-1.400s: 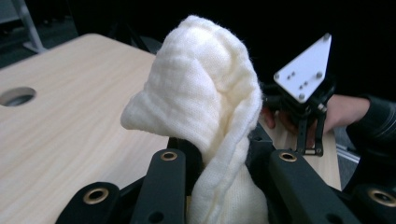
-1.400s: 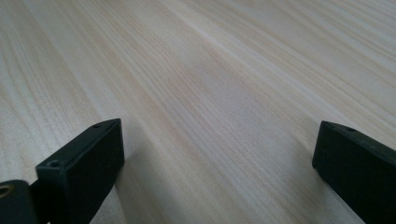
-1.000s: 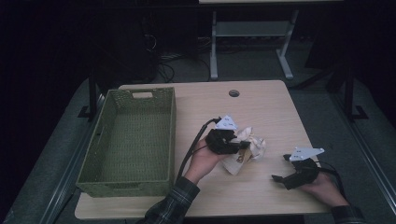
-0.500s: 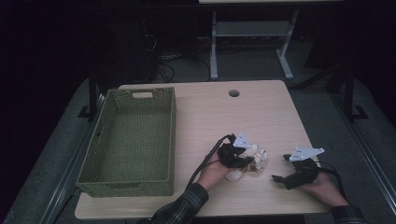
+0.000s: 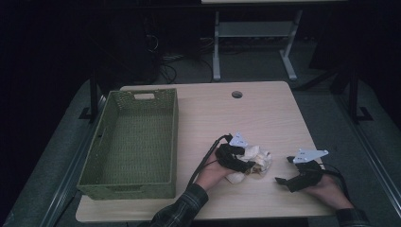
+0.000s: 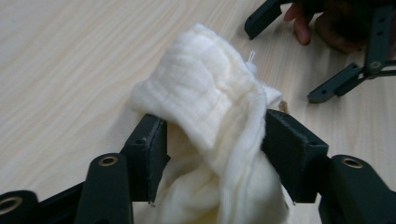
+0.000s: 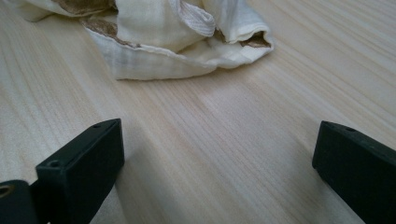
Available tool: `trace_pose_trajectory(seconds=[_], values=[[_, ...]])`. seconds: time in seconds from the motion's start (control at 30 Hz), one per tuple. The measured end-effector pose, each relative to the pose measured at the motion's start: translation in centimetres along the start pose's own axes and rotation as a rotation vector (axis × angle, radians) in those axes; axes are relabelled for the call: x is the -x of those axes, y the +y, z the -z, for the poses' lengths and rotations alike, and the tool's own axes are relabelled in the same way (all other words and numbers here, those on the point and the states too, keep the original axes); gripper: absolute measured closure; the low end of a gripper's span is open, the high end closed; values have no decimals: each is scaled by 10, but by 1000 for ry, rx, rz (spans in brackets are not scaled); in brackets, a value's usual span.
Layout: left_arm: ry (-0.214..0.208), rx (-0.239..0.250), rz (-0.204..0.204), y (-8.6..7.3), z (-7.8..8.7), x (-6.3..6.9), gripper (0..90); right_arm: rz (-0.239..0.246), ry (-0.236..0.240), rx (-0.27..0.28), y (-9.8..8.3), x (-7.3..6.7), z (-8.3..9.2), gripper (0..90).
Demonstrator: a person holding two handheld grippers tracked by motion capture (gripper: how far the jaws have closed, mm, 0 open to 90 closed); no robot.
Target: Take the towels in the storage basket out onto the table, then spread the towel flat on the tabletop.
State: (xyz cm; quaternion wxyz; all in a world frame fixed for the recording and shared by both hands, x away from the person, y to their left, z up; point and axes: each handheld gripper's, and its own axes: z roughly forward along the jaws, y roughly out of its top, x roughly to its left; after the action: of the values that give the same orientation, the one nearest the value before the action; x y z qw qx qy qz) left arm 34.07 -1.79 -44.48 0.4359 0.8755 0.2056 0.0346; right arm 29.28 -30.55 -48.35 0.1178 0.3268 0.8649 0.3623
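Note:
A crumpled cream cloth (image 5: 259,159) lies on the wooden table (image 5: 265,113), right of centre near the front. My left gripper (image 5: 249,165) is low over it, and its jaws have just been opening. In the left gripper view the cloth (image 6: 205,93) bulges loosely between the two spread jaws of the left gripper (image 6: 212,154), no longer pinched. My right gripper (image 5: 283,179) rests on the table to the right of the cloth, open, with bare wood between its jaws. The right gripper view has the cloth (image 7: 177,37) lying just ahead of the right gripper (image 7: 215,158).
A green woven basket (image 5: 94,142) with nothing in it stands along the table's left side. A round cable hole (image 5: 237,94) sits near the far edge. The right gripper (image 6: 285,63) and a hand are at the top right of the left gripper view.
My left gripper has come down and moved right and nearer the front edge with the cloth, which now lies on the table. Its jaws have spread. The right gripper has stayed put.

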Motion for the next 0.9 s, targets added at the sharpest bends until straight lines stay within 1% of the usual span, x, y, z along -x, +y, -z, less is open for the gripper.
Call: trace_pose_trajectory(seconds=[0.1, 0.17, 0.23, 0.37, 0.4, 0.63, 0.73, 0.87, 0.9], values=[[6, 17, 12, 0, 12, -1, 370, 0, 0, 0, 0, 0, 0, 20], [15, 18, 13, -2, 20, -2, 364, 0, 0, 0, 0, 0, 0, 19], [20, 19, 25, -6, 27, -1, 359, 0, 0, 0, 0, 0, 0, 19], [36, 14, 33, -16, 38, 2, 359, 0, 0, 0, 0, 0, 0, 19], [35, 14, 45, -19, 40, 2, 359, 0, 0, 0, 0, 0, 0, 19], [55, -3, 51, -33, 51, 9, 358, -3, 0, -1, 0, 0, 0, 19], [65, 1, 60, -36, 53, 10, 362, -4, 0, -1, 0, 0, 0, 19], [86, 13, 56, -37, 54, 10, 388, -6, 0, -2, 0, -1, 0, 19], [90, 4, 45, -37, 55, 9, 399, -5, 0, -1, 0, 0, 0, 19]])
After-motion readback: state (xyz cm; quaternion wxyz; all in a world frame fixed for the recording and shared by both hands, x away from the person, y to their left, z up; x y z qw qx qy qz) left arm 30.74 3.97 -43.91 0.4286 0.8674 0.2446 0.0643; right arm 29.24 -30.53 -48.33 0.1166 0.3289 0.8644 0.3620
